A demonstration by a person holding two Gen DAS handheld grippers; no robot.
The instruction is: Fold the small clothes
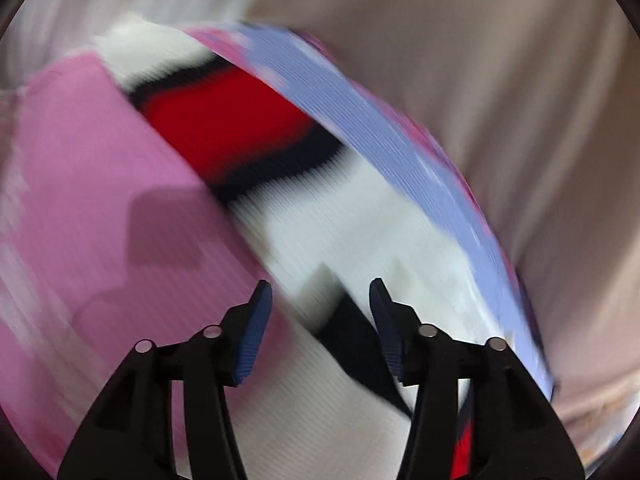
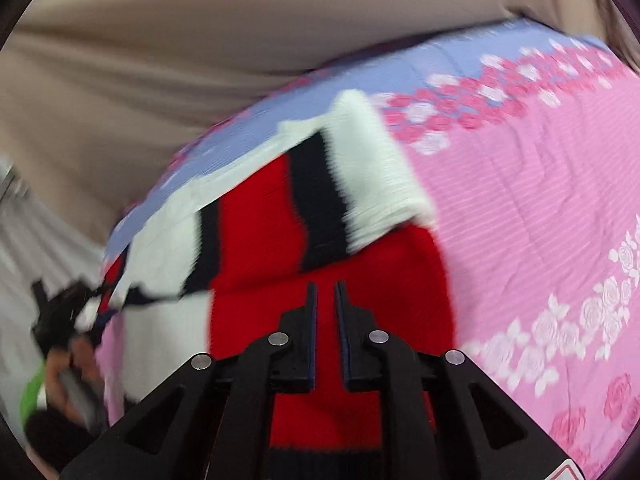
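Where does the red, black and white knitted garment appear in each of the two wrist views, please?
Left wrist view: the knitted garment runs diagonally from upper left to bottom centre, passing under the open jaws.
Right wrist view: it fills the centre and lower left, its red part under the nearly closed jaws.
Shared landmark: the pink and blue floral bedsheet it lies on.

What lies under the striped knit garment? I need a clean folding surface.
The red, black and white knit garment lies on a pink floral bedsheet with a blue border. Whatever sits directly beneath the garment is covered.
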